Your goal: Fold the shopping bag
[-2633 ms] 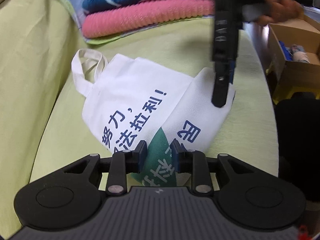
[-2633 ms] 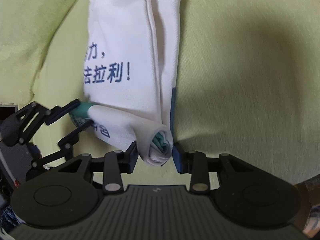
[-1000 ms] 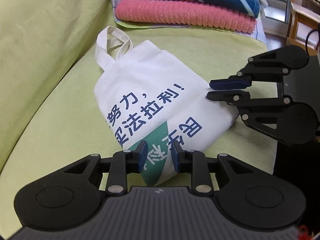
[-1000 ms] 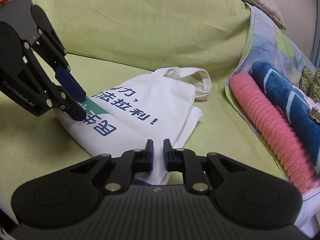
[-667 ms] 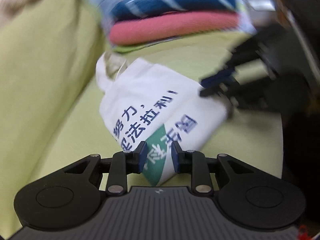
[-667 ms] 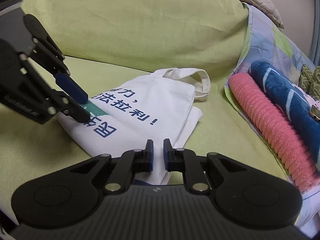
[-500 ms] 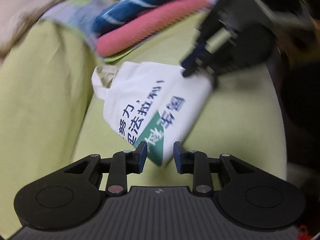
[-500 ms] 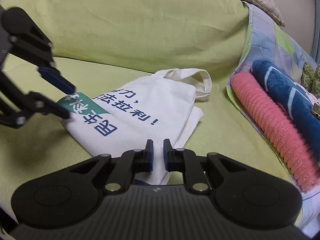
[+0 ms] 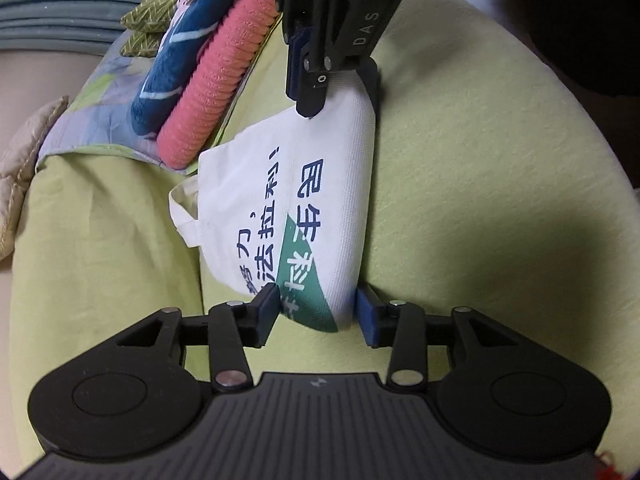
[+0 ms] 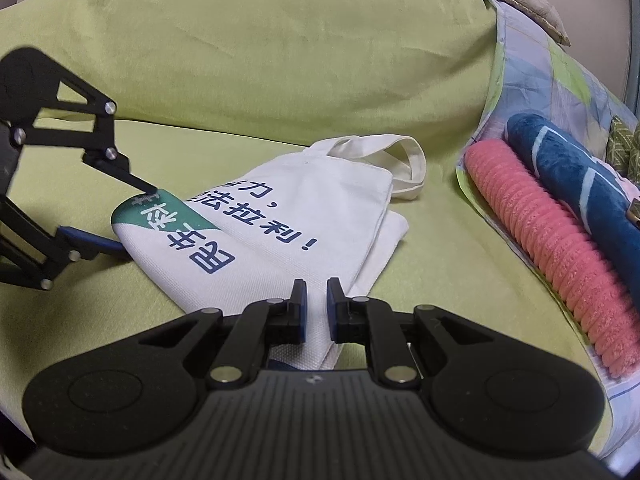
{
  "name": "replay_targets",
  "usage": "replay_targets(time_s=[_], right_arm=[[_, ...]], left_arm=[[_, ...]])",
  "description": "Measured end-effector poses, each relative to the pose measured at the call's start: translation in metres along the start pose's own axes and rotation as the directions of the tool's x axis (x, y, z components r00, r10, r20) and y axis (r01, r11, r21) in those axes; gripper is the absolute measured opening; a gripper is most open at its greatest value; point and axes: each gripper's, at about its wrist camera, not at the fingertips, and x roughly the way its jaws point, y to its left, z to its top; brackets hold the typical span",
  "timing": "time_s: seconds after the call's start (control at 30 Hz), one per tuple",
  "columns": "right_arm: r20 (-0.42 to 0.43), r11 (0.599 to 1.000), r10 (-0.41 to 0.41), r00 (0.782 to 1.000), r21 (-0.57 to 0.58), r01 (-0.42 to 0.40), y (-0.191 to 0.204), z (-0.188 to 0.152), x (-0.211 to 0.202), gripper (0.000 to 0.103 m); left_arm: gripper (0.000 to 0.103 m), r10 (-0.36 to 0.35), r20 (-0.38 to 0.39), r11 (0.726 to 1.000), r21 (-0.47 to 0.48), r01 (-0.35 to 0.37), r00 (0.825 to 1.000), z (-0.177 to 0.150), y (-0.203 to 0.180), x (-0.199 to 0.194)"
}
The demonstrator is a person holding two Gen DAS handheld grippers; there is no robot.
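Left wrist view: white printed fabric shopping bag [image 9: 304, 200], doubled over, on green sofa cushion [image 9: 480, 200]; long axis runs tool to tool. Left tool [image 9: 316, 312] spread wide, straddling near corner; right tool [image 10: 316, 300] narrow, clamping far corner.

White printed shopping bag [image 10: 320, 216], folded, lying flat

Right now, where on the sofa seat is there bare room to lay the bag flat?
Bare seat cushion lies right of the shopping bag toward the front edge. Crowded by the handles: the pink towel and blue towel sit close.
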Motion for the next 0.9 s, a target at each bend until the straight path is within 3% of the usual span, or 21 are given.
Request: replay_targets(time_s=[0.07, 0.27, 0.33, 0.37, 0.4, 0.43, 0.5, 0.57, 0.67, 0.7, 0.77, 0.8, 0.9], right_arm=[[0.004, 1.0, 0.002, 1.0, 0.0, -0.002, 0.0, -0.001, 0.0, 0.012], [-0.006, 0.995, 0.008, 1.0, -0.102, -0.009, 0.003, 0.009, 0.001, 0.011], [0.014, 0.986, 0.031, 0.999, -0.166, -0.029, 0.0, 0.012, -0.009, 0.025], [0.025, 0.98, 0.045, 0.999, -0.197, -0.039, -0.002, 0.013, -0.015, 0.045], [0.041, 0.97, 0.07, 0.997, -0.235, -0.059, -0.004, 0.013, -0.022, 0.052], [0.054, 0.954, 0.095, 0.994, -0.289, -0.076, -0.006, 0.011, -0.028, 0.052], [0.056, 0.896, 0.123, 0.991, -0.435, -0.087, -0.001, 0.001, -0.035, 0.063], [0.045, 0.806, 0.137, 0.99, -0.585, -0.085, 0.005, -0.016, -0.035, 0.063], [0.077, 0.66, 0.106, 0.991, -0.751, -0.012, 0.016, -0.039, -0.027, 0.059], [0.097, 0.632, 0.106, 0.99, -0.775, 0.008, 0.017, -0.043, -0.024, 0.057], [0.121, 0.607, 0.116, 0.986, -0.795, 0.026, 0.018, -0.045, -0.018, 0.054], [0.119, 0.608, 0.122, 0.985, -0.794, 0.021, 0.018, -0.045, -0.015, 0.045], [0.113, 0.612, 0.139, 0.984, -0.791, 0.005, 0.017, -0.043, -0.007, 0.043]], left_arm=[[0.046, -0.018, 0.014, 0.998, -0.053, 0.019, 1.0, -0.003, 0.005, 0.002], [0.046, -0.046, 0.021, 0.997, -0.065, 0.047, 0.999, -0.002, 0.013, 0.002], [0.046, -0.052, 0.022, 0.996, -0.071, 0.054, 0.998, -0.003, 0.015, 0.001], [0.046, -0.053, 0.023, 0.996, -0.07, 0.054, 0.998, -0.003, 0.015, 0.001], [0.046, -0.054, 0.024, 0.996, -0.068, 0.055, 0.998, -0.003, 0.015, 0.0], [0.046, -0.056, 0.025, 0.996, -0.069, 0.058, 0.998, -0.004, 0.015, 0.0], [0.046, -0.064, 0.027, 0.996, -0.066, 0.066, 0.998, -0.004, 0.016, 0.0], [0.046, -0.077, 0.029, 0.995, -0.062, 0.078, 0.997, -0.005, 0.018, -0.001], [0.046, -0.102, 0.037, 0.992, -0.065, 0.104, 0.994, -0.007, 0.023, 0.0], [0.046, -0.112, 0.041, 0.991, -0.07, 0.115, 0.993, -0.008, 0.025, 0.0], [0.046, -0.132, 0.05, 0.987, -0.085, 0.136, 0.99, -0.01, 0.029, 0.001], [0.046, -0.143, 0.056, 0.984, -0.096, 0.148, 0.988, -0.011, 0.031, 0.002], [0.046, -0.18, 0.07, 0.973, -0.133, 0.188, 0.981, -0.014, 0.04, 0.005]])
